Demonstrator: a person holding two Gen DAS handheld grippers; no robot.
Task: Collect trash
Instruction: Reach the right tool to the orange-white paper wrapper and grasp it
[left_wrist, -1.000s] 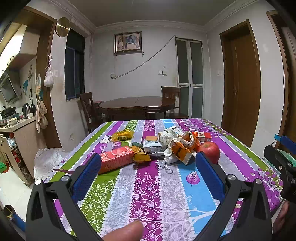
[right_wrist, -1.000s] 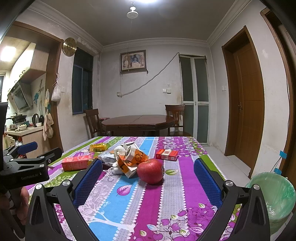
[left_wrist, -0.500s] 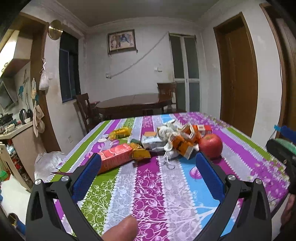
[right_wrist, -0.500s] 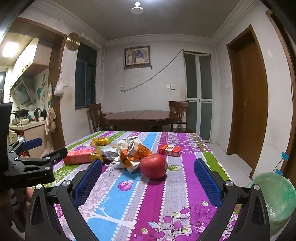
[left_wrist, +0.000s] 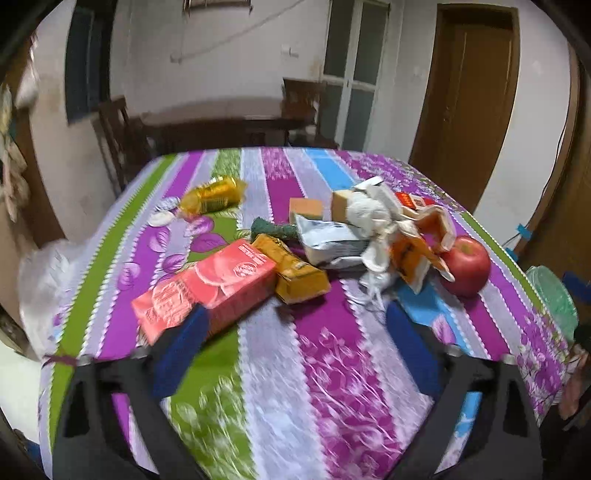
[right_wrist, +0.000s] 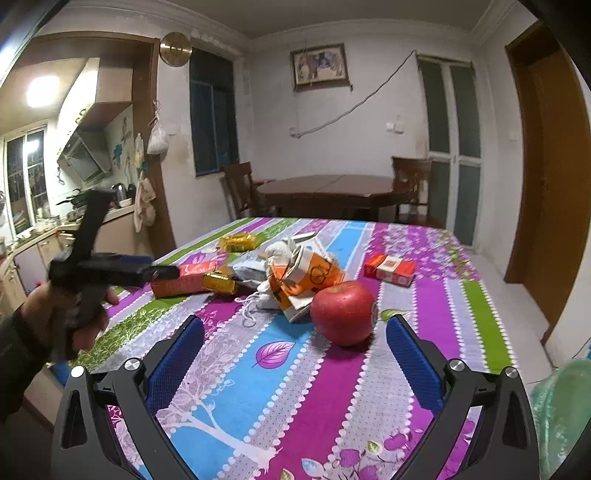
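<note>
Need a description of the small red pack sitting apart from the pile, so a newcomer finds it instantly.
Start at the striped tablecloth and find the apple. Beyond it to the right lies the small red pack. It is flat, and it lies alone, clear of the heaped wrappers.

Left gripper (left_wrist: 295, 328) is held wide open over the striped tablecloth (left_wrist: 332, 369); nothing is gripped. Its left finger (left_wrist: 181, 350) is seen overlapping the red carton (left_wrist: 207, 288). A yellow packet (left_wrist: 295, 275), torn orange box (left_wrist: 417, 247) and apple (left_wrist: 467, 266) are spread beyond.
</note>
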